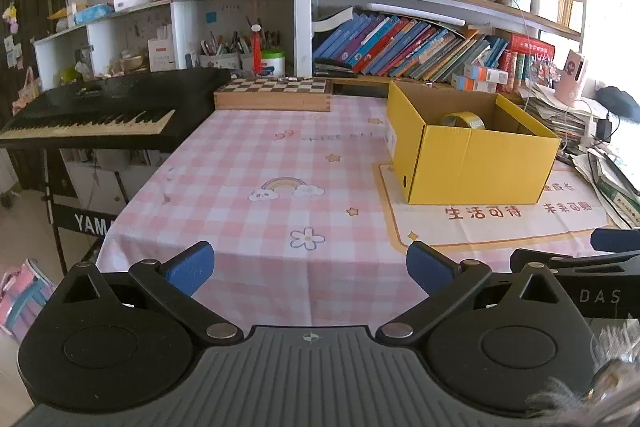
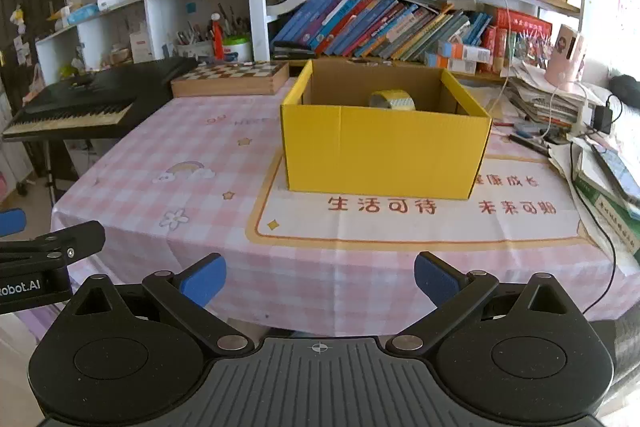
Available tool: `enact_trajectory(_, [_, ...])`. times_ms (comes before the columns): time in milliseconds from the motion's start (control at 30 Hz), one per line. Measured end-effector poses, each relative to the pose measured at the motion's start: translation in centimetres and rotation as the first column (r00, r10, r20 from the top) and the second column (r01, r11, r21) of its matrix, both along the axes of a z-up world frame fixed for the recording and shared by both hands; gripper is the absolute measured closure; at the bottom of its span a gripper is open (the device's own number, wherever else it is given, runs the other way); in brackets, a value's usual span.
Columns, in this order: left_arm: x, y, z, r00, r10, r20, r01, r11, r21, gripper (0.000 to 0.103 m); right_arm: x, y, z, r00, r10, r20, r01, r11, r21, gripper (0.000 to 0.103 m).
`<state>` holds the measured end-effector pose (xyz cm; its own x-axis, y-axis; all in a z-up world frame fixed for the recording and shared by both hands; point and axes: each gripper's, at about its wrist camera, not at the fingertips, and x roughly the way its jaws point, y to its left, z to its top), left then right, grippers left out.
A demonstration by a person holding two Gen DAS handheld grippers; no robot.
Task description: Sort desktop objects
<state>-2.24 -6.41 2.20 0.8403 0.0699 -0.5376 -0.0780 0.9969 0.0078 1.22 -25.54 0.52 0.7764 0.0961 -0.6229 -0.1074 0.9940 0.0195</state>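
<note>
Most of the open yellow corrugated-cardboard box (image 2: 384, 151) interior is hidden behind its near wall; only the top arc of a yellowish roll of tape (image 2: 392, 99) peeks over the rim, standing on edge toward the back of the box. Whatever else may lie on the box floor can't be made out from either camera. The box sits on the cream printed panel of the pink-and-white checked tablecloth (image 2: 168, 131), right of centre on the table.

Left gripper (image 1: 310, 269), black with blue pads, hangs low at the near table edge, jaws spread wide, nothing between them. Right gripper (image 2: 320, 279), same build, just beside it, jaws equally wide and empty; its blue fingertip is cut off at the left camera's right edge.

Behind the cloth, a wooden chessboard case (image 1: 274, 94) lies flat at the far edge, with a black electronic keyboard (image 1: 104, 111) to its left on a stand. At the far right, a heap of papers and books (image 2: 600, 179) runs out of frame, washed out by window glare.
</note>
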Motion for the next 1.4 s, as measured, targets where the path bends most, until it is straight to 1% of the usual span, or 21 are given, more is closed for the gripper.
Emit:
enact_trajectory(300, [-0.6, 0.2, -0.4, 1.000, -0.014, -0.016, 0.014, 1.000, -0.002, 0.000, -0.7, 0.6, -0.3, 1.000, -0.006, -0.021, 0.006, 1.000, -0.003, 0.001])
enact_trajectory(533, [-0.7, 0.7, -0.6, 1.000, -0.009, -0.029, 0.008, 1.000, -0.026, 0.000, -1.0, 0.9, -0.3, 0.999, -0.009, -0.032, 0.009, 1.000, -0.003, 0.001])
enact_trajectory(667, [-0.8, 0.8, -0.6, 0.999, -0.018, -0.034, 0.017, 0.999, -0.028, 0.000, -1.0, 1.0, -0.3, 0.999, -0.010, -0.039, 0.010, 1.000, -0.003, 0.001])
enact_trajectory(1400, [-1.3, 1.2, -1.0, 0.999, -0.035, -0.038, 0.033, 0.999, -0.043, 0.000, -1.5, 1.8, -0.4, 0.999, 0.004, -0.048, -0.004, 1.000, 0.000, 0.001])
